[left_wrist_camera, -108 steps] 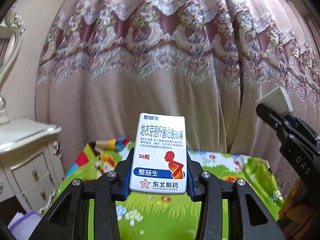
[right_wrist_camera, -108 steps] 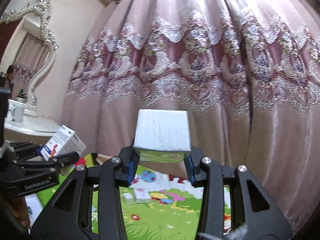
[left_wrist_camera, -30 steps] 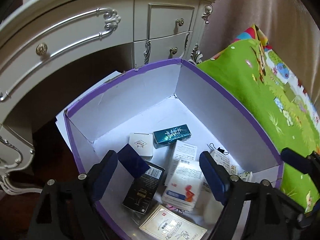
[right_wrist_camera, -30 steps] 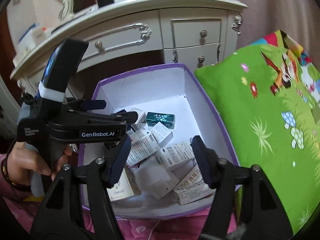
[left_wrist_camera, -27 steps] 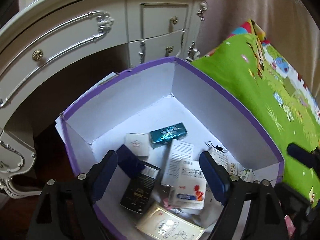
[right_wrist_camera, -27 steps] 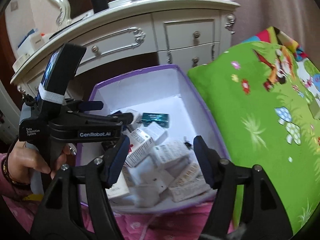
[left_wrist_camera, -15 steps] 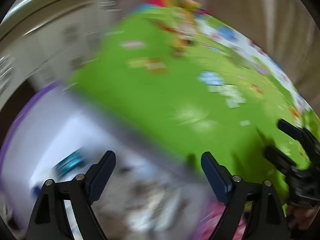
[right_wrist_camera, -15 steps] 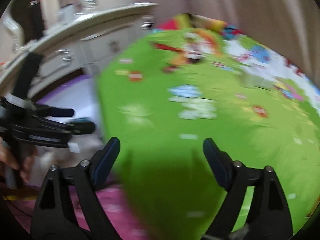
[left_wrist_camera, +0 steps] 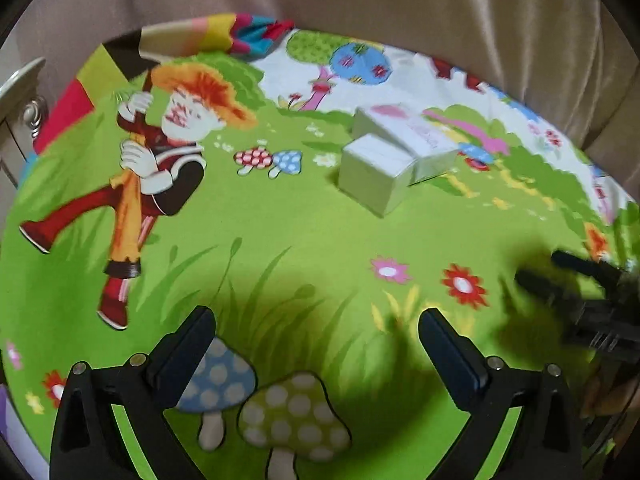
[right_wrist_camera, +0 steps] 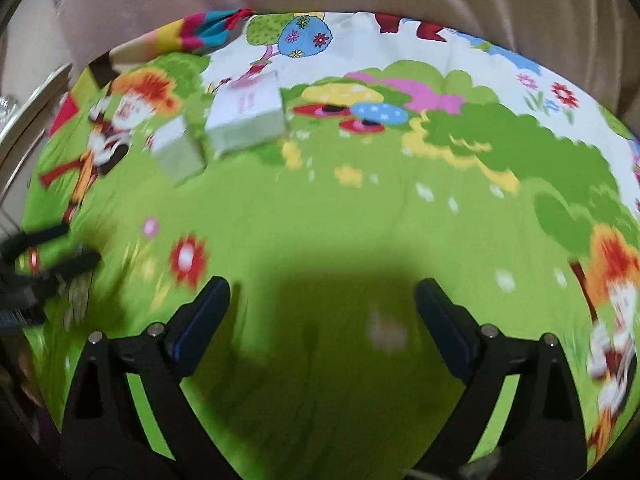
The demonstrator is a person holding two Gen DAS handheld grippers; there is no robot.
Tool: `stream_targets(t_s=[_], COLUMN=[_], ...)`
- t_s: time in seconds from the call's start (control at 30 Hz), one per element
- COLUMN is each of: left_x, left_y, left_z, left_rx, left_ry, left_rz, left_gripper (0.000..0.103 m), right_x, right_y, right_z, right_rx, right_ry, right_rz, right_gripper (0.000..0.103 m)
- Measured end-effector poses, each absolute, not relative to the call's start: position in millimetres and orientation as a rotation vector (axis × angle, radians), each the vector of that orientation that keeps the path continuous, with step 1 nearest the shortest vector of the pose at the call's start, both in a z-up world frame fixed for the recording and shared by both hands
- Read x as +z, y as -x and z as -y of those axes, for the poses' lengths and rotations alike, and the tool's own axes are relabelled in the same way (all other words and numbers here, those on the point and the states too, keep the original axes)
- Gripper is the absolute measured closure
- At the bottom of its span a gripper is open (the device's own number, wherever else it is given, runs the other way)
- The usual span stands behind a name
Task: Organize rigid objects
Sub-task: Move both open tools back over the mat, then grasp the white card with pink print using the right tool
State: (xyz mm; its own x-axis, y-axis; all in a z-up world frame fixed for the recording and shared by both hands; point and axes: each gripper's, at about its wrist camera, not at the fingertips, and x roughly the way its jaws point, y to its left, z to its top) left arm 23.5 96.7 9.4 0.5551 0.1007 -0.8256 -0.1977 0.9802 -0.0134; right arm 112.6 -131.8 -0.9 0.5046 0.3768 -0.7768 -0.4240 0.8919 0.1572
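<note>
The left gripper [left_wrist_camera: 316,340] was held above a green cartoon-printed cloth [left_wrist_camera: 280,232], its jaws spread wide with nothing between them; they had just been opening further. The right gripper [right_wrist_camera: 322,308] was likewise over the cloth, jaws wide apart and empty, and had also just been opening. Both pointed steeply down toward the fabric. Two pale boxes remained on the cloth, well ahead of both grippers. In the left wrist view, the smaller pale box [left_wrist_camera: 374,174] lay nearer the camera, with one corner turned toward it. The flat white box with pink print [left_wrist_camera: 408,136] lay directly behind it, and the two appeared to touch. In the right wrist view the same pair appeared at upper left, blurred: the smaller pale box [right_wrist_camera: 178,152] sat left of the flat white box with pink print [right_wrist_camera: 248,114]. The right gripper's black fingers [left_wrist_camera: 576,280] showed at the right edge of the left wrist view, apart from the boxes. A beige curtain [left_wrist_camera: 400,12] hung behind the cloth. Part of a white dresser [left_wrist_camera: 24,92] was visible at the far left edge.
</note>
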Motion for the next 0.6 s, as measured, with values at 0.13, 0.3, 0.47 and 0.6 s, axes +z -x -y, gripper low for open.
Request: stream_targets(t_s=[0.13,0.3,0.47,0.6], left_x=[-6.4,-6.2,-6.5,-6.8], left_y=[-20.5,-18.7,-17.1,-18.7], left_z=[-94.1,-96.0,-97.2,-96.3], left_rx=[0.191,0.213,0.211,0.212], left_ry=[0.07,0.093,0.095,0.096], left_rz=[-0.928,-0.926,-0.924,-0.924], left_gripper=[0.0,0.0,0.0,0.0], right_x=[13.3,33.9,15.8,12.7], right_y=[-152.0,-202.6,-231.7,-233.9], right_z=[111.7,54.1,-13.2,-8.3], right_rx=[0.55,0.573,0.575,0.56], right_ry=[-0.054,0.02,0.239,0.253], right_rz=[-0.906,-0.845,-0.939,-0.919], right_gripper=[0.007,0.007,0.007,0.013])
